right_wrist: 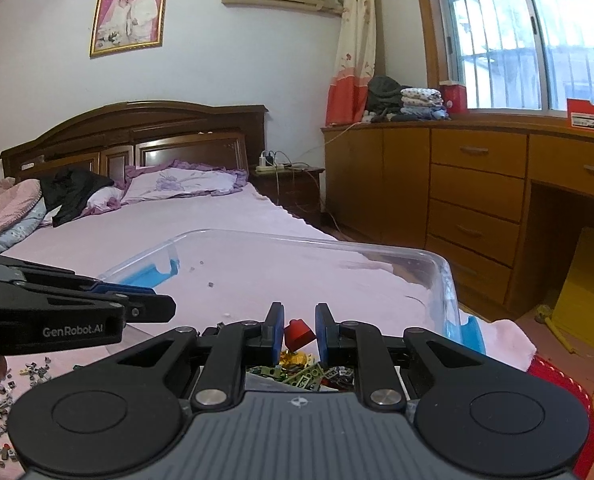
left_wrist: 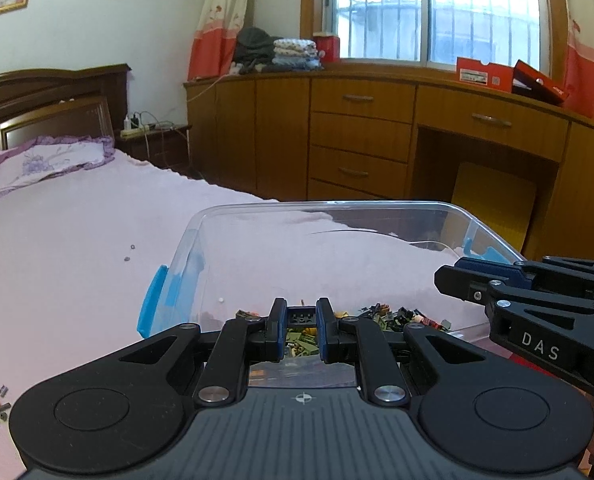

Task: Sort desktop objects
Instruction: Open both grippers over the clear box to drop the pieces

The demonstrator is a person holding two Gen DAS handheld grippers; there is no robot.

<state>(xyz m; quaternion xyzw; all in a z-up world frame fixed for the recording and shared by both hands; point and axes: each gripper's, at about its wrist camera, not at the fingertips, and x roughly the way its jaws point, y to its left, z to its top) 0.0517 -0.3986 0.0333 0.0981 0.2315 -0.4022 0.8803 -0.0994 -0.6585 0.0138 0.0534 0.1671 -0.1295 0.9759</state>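
Note:
My left gripper (left_wrist: 301,307) is shut on a small dark brick (left_wrist: 301,317) and hangs over the near end of a clear plastic bin (left_wrist: 337,206). A heap of small mixed bricks (left_wrist: 401,316) lies in the bin below it. My right gripper (right_wrist: 299,314) is shut on a red brick (right_wrist: 298,334), also over the bin (right_wrist: 297,240) and its brick heap (right_wrist: 305,376). The two grippers sit side by side: the right gripper (left_wrist: 445,280) shows at the right of the left wrist view, and the left gripper (right_wrist: 169,307) shows at the left of the right wrist view.
The bin stands on a bed with a pink sheet (left_wrist: 77,240) and has blue latches (left_wrist: 151,304) on its sides. Several loose bricks (right_wrist: 29,372) lie on the sheet at the near left. Wooden drawers (left_wrist: 357,136) and a desk stand beyond the bed.

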